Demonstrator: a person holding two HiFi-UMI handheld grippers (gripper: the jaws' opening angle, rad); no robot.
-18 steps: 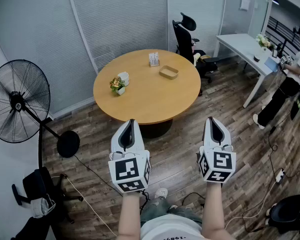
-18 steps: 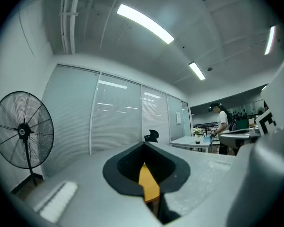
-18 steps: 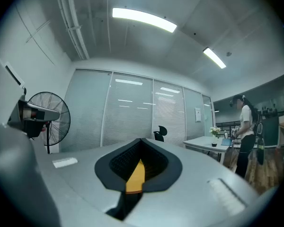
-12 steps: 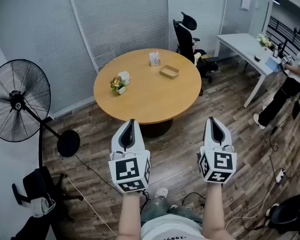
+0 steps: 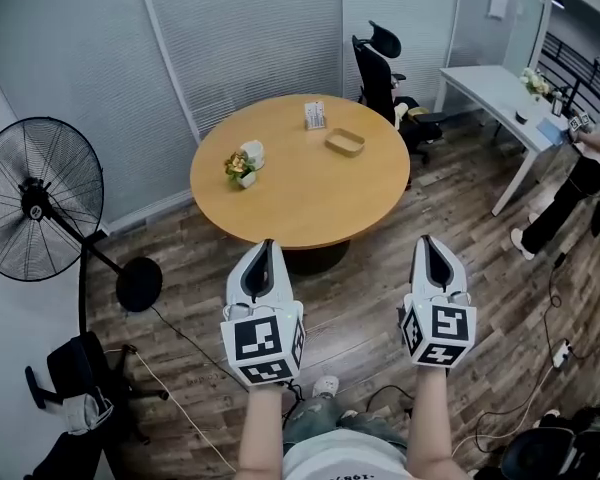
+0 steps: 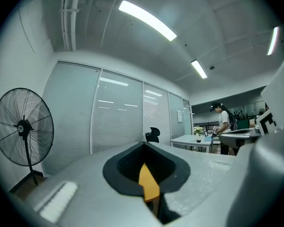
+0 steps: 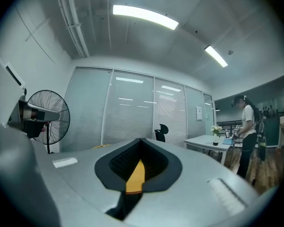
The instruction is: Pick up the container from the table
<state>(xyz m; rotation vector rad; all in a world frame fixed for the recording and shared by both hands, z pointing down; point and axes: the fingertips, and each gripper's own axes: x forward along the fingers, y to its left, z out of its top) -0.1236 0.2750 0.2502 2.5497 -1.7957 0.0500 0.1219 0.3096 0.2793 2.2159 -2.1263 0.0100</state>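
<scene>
I see my left claw and right claw low in frame, both closed tight and empty. The container sits on the table, upper centre, well apart from them. In both gripper views each claw's own body hides it.
</scene>
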